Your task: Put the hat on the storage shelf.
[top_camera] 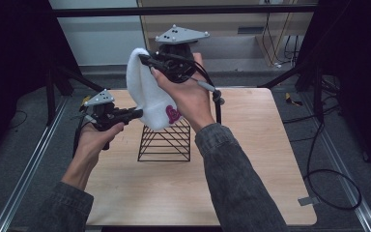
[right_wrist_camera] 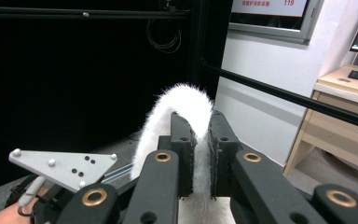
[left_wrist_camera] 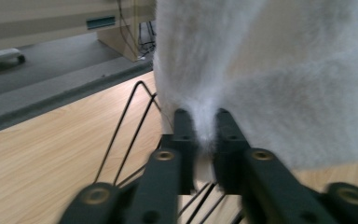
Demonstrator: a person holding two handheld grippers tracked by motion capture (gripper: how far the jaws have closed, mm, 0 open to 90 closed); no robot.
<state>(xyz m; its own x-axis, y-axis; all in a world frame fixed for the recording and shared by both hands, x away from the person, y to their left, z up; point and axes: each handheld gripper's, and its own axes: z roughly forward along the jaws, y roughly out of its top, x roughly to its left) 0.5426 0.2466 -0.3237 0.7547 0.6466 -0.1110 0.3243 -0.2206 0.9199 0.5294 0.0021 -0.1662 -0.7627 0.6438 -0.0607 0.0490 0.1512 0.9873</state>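
I've got the white fuzzy sock (top_camera: pixel 149 99) pinched at both ends, hanging in the air over the black wire rack (top_camera: pixel 165 141) w/ its lower part draped against the rack's top. My right gripper (top_camera: pixel 147 60) is clamped on the upper edge, up high & toward the far side of the tabletop (top_camera: pixel 251 169); in the right gripper view the fleece sits squeezed between the jaws. My left gripper (top_camera: pixel 137 113) is clamped on the lower side edge, just beside the rack; in the left gripper view only a thin tuft is caught between the pads (left_wrist_camera: pixel 185 135).

Risks, as I judge them:
- Left bite is shallow, so if I pull the two ends apart too hard the tuft prob slides out & that side flops down.
- Fabric is fluffy & stretchy; a sideways tug could snag it on the rack's wires, or drag the light rack across the tabletop, maybe tip it.
- My right forearm crosses over the rack, so dropping the elbow could knock it.
- The pink heart patch (top_camera: pixel 172 114) may end up facing wrong if the sock twists.
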